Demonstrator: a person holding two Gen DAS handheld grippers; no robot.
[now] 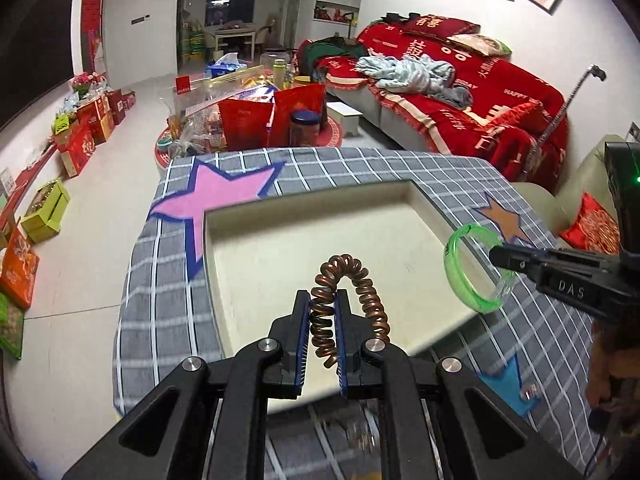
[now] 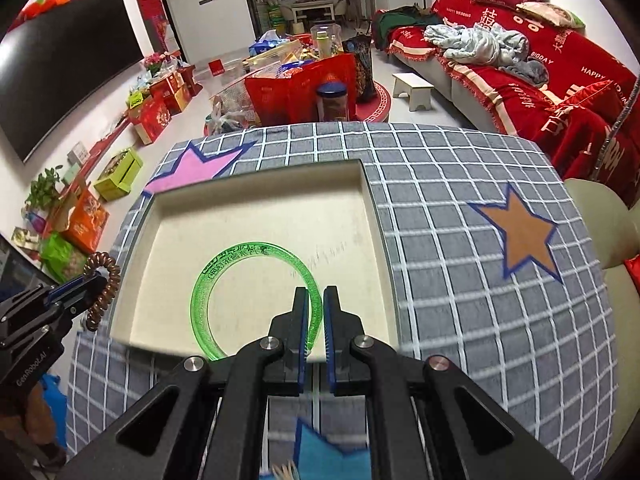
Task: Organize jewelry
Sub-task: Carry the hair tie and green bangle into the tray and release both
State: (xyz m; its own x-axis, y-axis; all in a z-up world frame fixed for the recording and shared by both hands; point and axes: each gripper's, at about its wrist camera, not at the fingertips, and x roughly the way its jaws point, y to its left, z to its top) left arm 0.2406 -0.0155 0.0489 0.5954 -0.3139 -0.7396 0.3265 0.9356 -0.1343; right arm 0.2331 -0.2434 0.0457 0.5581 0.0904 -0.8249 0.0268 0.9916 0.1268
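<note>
My left gripper (image 1: 322,300) is shut on a brown spiral coil band (image 1: 352,276), which loops up and out to the right of the pads, held above the cream tray (image 1: 224,280). My right gripper (image 2: 315,300) is shut on the rim of a clear green bangle (image 2: 212,276), which hangs to the left of the fingers over the same tray (image 2: 360,240). In the left wrist view the right gripper (image 1: 498,254) comes in from the right with the green bangle (image 1: 454,268). In the right wrist view the left gripper (image 2: 94,278) shows at the left edge with the coil band (image 2: 105,280).
The tray lies on a grey checked cloth (image 2: 460,240) with a pink star (image 1: 212,196), an orange star (image 2: 520,236) and a blue patch (image 2: 320,452). Small items lie blurred at the cloth's near edge. Beyond stand red bags (image 2: 304,84), boxes along the wall and a red sofa (image 1: 480,92).
</note>
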